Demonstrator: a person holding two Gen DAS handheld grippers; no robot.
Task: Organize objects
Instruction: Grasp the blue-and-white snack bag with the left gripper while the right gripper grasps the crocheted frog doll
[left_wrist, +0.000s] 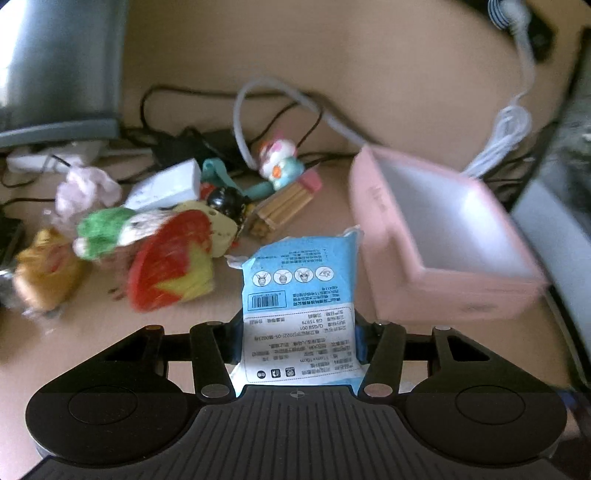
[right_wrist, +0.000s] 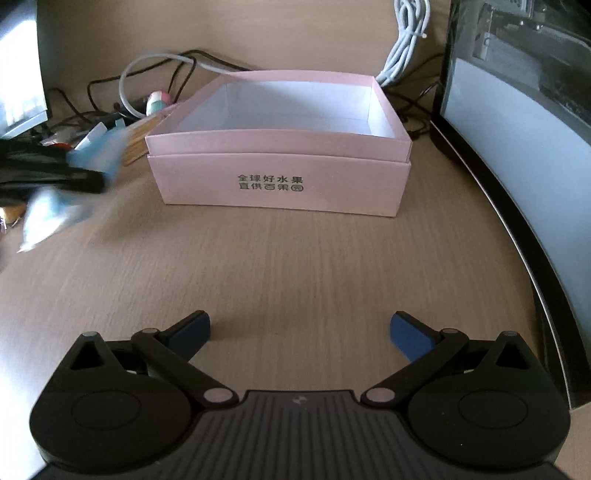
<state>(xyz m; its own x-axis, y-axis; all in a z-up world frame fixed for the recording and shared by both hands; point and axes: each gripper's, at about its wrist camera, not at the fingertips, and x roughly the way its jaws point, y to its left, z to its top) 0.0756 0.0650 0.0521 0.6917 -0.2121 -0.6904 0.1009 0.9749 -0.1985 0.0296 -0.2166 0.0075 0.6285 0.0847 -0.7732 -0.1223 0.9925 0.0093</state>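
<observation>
Between the fingers of my left gripper (left_wrist: 299, 341) sits a blue-and-white packet (left_wrist: 295, 291), clamped at both sides and standing up the lower centre of the left wrist view; right of it lies the pink box (left_wrist: 436, 236), open and white inside; a heap of toys (left_wrist: 147, 240) fills the left middle; my right gripper (right_wrist: 300, 334) hangs over the bare wooden desk (right_wrist: 277, 266), jaws wide apart, nothing between them, the box straight ahead at upper centre.
</observation>
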